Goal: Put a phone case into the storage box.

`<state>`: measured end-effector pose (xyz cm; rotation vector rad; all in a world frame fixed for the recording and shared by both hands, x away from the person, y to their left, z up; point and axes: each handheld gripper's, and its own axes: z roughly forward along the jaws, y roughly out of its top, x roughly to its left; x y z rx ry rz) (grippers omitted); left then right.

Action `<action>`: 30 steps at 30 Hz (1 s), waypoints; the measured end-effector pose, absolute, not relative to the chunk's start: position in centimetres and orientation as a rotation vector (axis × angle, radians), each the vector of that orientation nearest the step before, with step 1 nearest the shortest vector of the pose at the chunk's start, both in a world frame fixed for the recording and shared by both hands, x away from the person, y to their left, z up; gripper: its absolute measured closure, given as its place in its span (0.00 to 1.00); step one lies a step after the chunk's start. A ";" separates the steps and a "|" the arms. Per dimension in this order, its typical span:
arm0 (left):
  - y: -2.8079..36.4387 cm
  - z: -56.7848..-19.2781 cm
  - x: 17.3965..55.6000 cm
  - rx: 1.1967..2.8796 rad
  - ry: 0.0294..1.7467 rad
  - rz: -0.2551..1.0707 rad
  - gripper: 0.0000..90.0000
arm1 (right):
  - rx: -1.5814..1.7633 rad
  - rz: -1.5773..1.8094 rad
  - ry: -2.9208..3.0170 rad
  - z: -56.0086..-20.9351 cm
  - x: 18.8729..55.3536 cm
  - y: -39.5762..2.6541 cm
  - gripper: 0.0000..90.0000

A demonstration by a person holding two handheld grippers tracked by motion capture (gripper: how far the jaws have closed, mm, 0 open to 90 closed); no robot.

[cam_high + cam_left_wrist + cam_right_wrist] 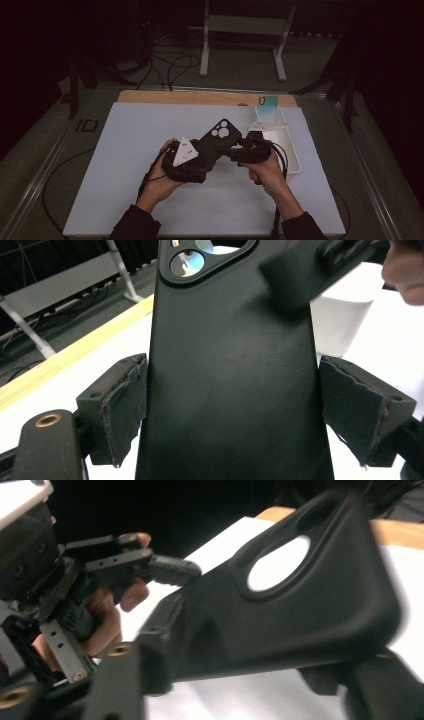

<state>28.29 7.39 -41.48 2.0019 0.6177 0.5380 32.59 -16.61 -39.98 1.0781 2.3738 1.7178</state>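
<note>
A black phone case [220, 135] with a round camera cutout is held up over the white mat. My left gripper [210, 152] is shut on its lower part. In the left gripper view both pads press the long edges of the case [230, 365], one on each side of my left gripper [232, 410]. My right gripper [235, 150] comes in from the right at the camera end. In the right gripper view that end of the case [300, 615] lies between the jaws of my right gripper [240, 670]. One jaw touches it. Blur hides whether the other presses.
A white mat [125, 165] covers the table, with a wooden strip [200, 97] along its far edge. A white tray [292, 155] stands just right of my right hand, with a teal object [269, 102] behind it. A white stand [245, 30] and cables lie beyond.
</note>
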 end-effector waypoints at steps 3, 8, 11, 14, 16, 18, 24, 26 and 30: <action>7.4 -41.4 28.3 1.999 0.617 0.536 0.18 | 1.074 1.717 2.386 -40.0 32.6 -16.4 0.54; 7.2 -41.5 28.2 2.006 0.611 0.536 0.18 | 1.080 1.768 2.415 -39.9 32.6 -15.8 0.70; 7.0 -41.7 28.2 2.015 0.606 0.533 0.18 | 1.079 1.776 2.426 -40.0 32.5 -15.5 0.77; 6.8 -41.7 28.1 2.020 0.602 0.532 0.18 | 1.070 1.783 2.433 -40.1 32.3 -15.2 0.83; 6.8 -41.8 28.1 2.022 0.605 0.529 0.17 | 1.068 1.783 2.433 -40.1 32.3 -15.2 0.85; 6.7 -41.8 28.1 2.024 0.604 0.532 0.17 | 1.058 1.777 2.431 -40.0 32.2 -15.0 0.87; 6.5 -41.9 28.0 2.034 0.613 0.555 0.16 | 1.070 1.793 2.431 -40.1 32.2 -15.0 0.90; 6.4 -41.9 27.9 2.034 0.620 0.574 0.16 | 1.080 1.803 2.428 -40.2 32.2 -14.9 0.92; 6.5 -42.0 28.1 2.028 0.642 0.565 0.17 | 1.056 1.789 2.424 -40.0 32.0 -14.7 0.95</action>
